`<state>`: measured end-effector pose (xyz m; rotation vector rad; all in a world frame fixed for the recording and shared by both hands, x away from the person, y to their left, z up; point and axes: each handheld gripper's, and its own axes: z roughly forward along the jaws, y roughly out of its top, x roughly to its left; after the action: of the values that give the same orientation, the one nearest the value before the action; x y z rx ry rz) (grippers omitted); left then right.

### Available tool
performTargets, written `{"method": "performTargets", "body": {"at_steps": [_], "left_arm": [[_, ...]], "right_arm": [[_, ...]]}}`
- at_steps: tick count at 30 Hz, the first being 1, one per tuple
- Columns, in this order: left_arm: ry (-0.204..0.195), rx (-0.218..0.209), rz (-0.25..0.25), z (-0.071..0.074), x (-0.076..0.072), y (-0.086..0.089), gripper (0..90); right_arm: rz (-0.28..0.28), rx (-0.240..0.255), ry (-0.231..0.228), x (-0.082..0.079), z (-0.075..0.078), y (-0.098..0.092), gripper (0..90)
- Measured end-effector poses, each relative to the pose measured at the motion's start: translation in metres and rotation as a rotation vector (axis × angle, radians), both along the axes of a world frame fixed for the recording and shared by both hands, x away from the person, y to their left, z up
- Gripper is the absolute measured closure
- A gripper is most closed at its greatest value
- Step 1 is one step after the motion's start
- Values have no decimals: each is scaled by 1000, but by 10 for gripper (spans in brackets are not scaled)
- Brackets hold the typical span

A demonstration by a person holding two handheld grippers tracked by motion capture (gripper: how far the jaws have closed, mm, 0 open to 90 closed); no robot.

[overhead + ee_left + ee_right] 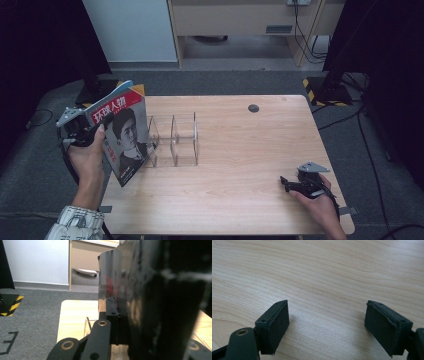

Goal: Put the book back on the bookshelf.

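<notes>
A magazine (124, 132) with a red title band and a portrait cover is held upright and tilted above the table's left edge. My left gripper (92, 132) is shut on its left edge; in the left gripper view the dark glossy magazine (150, 302) stands pressed against the jaw pad (111, 315). Just right of the magazine stands a clear acrylic divider rack (175, 140) on the table. My right gripper (289, 184) rests near the front right of the table, open, with bare wood (324, 290) between its pads (275, 325).
The light wooden table (240, 150) has a round cable hole (253, 108) at the back. Grey carpet surrounds it, with a black-and-yellow striped stand base (325, 87) at the right and a cabinet behind.
</notes>
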<state>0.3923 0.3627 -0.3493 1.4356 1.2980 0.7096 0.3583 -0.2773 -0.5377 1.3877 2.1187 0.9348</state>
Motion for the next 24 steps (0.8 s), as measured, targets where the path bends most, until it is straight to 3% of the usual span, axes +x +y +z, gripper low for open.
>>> {"method": "performTargets", "body": {"at_steps": [8, 15, 24], "left_arm": [[-13, -4, 17, -1, 2, -4, 864], [-21, 28, 32, -1, 0, -4, 864], [-58, -10, 43, -4, -2, 1, 864]], "right_arm": [[0, 0, 0, 0, 0, 0, 201], [0, 0, 0, 0, 0, 0, 201], [1, 0, 0, 0, 0, 0, 201]]}}
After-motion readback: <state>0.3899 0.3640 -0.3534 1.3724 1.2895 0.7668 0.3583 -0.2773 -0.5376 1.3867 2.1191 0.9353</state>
